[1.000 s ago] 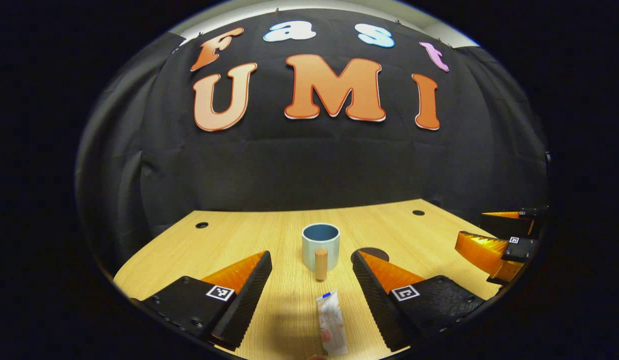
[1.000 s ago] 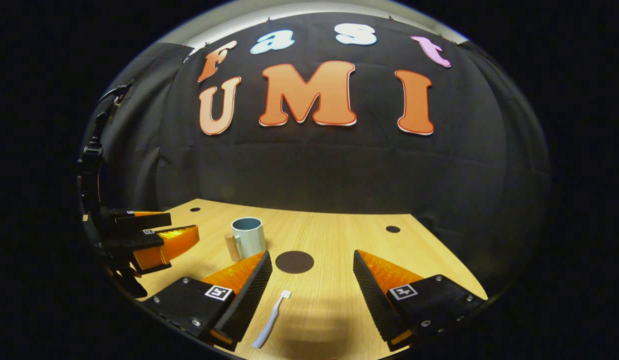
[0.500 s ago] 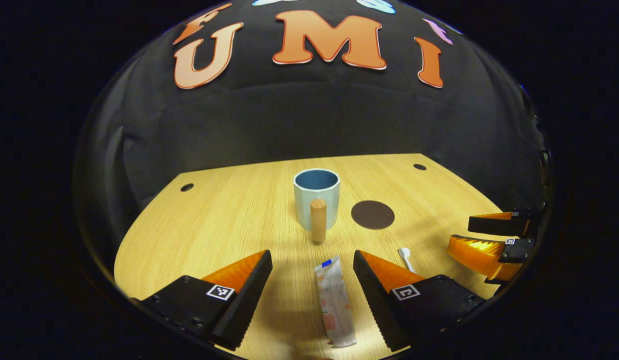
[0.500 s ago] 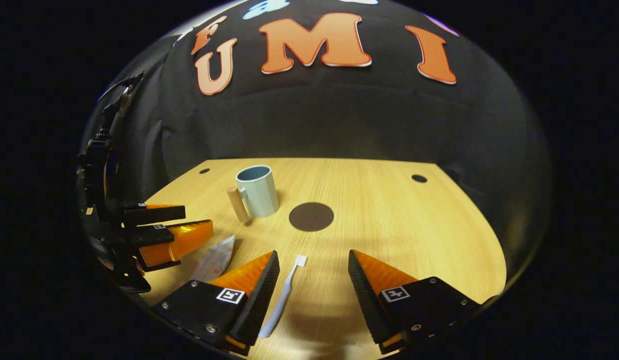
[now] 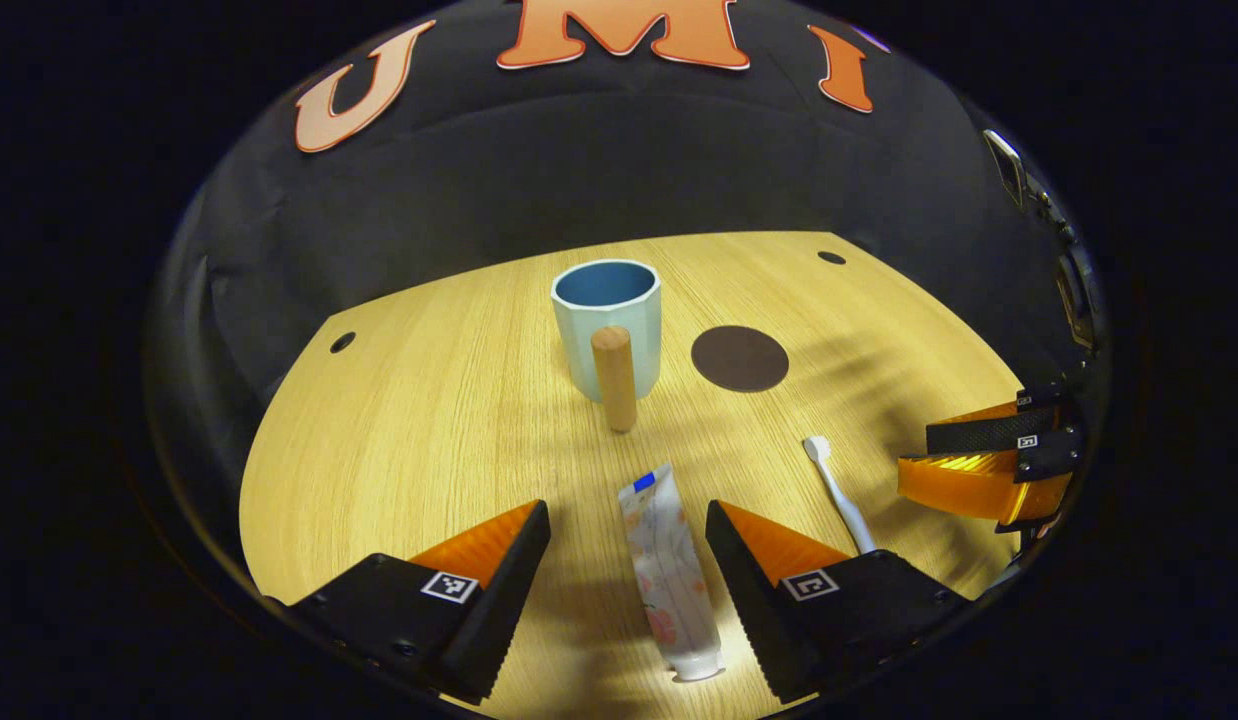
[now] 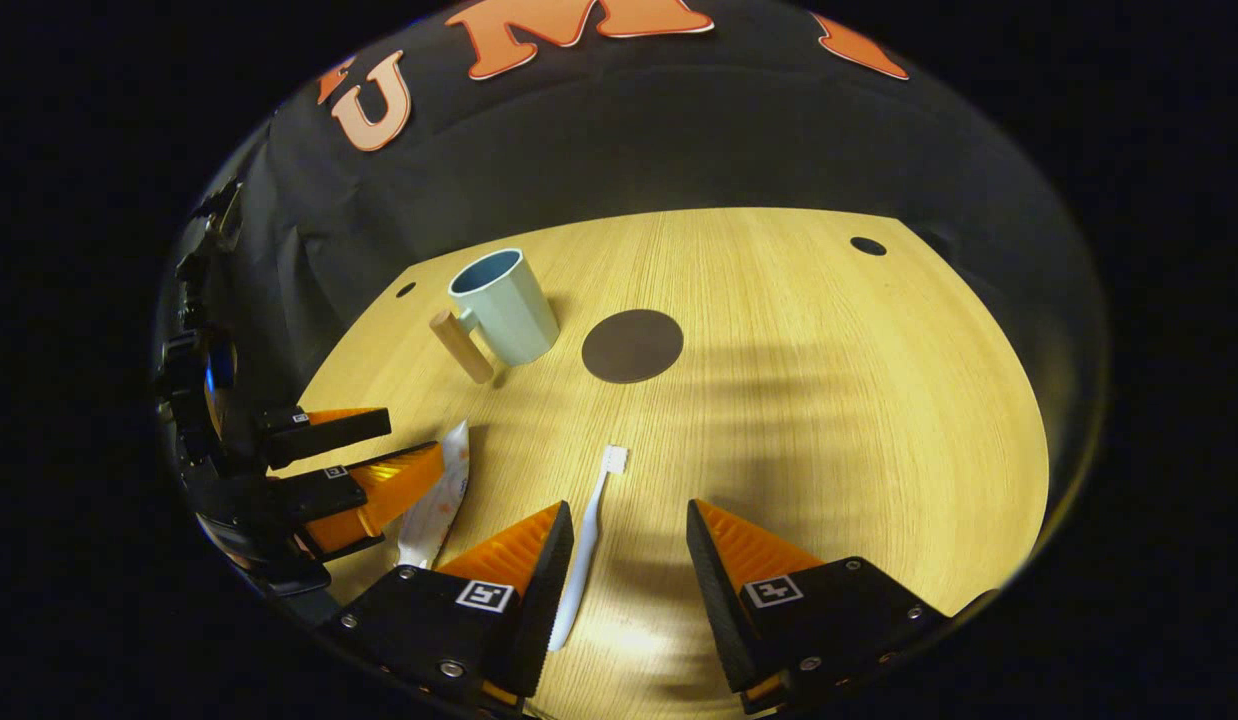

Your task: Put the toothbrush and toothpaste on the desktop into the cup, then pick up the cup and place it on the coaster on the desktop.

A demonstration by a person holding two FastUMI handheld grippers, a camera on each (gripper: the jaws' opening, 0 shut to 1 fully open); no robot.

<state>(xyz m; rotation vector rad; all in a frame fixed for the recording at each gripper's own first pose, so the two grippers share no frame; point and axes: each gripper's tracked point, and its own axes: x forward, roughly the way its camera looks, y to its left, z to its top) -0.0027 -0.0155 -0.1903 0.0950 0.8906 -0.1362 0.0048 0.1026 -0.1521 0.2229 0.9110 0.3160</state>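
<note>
- L gripper (image 5: pixel 627 540) had jaws wide apart, holding nothing; it hung over the wooden desktop (image 5: pixel 419 440).
- Toothpaste tube (image 5: pixel 671 575) lay flat on the desk between L fingers, closer to the R-hand finger; cap end toward the camera, blue-marked crimp end pointing away toward the cup. No finger touched it, as far as could be seen.
- Pale-blue cup (image 5: pixel 609 325) stood upright straight ahead of L gripper, well past the fingertips; its wooden peg handle (image 5: pixel 615 378) faced the gripper.
- Dark round coaster (image 5: pixel 740 358) lay just beside the cup, ahead and to the R of L gripper. Cup wasn't on it.
- R gripper (image 6: pixel 627 540) also wide open, empty, low over the desk.
- White toothbrush (image 6: pixel 589 545) lay flat between R fingers, right alongside the L-hand finger; bristle head pointed away, toward the coaster (image 6: pixel 633 345). Contact w/ that finger: couldn't tell.
- From R gripper, cup (image 6: pixel 504 305) was ahead and to the L; coaster just R of it.
- L gripper (image 6: pixel 364 465) showed at the far L in right gripper view, open, its lower finger beside the toothpaste (image 6: pixel 437 500).
- R gripper (image 5: pixel 979 460) showed at the far R in left gripper view, toothbrush (image 5: pixel 837 490) just L of it.
</note>
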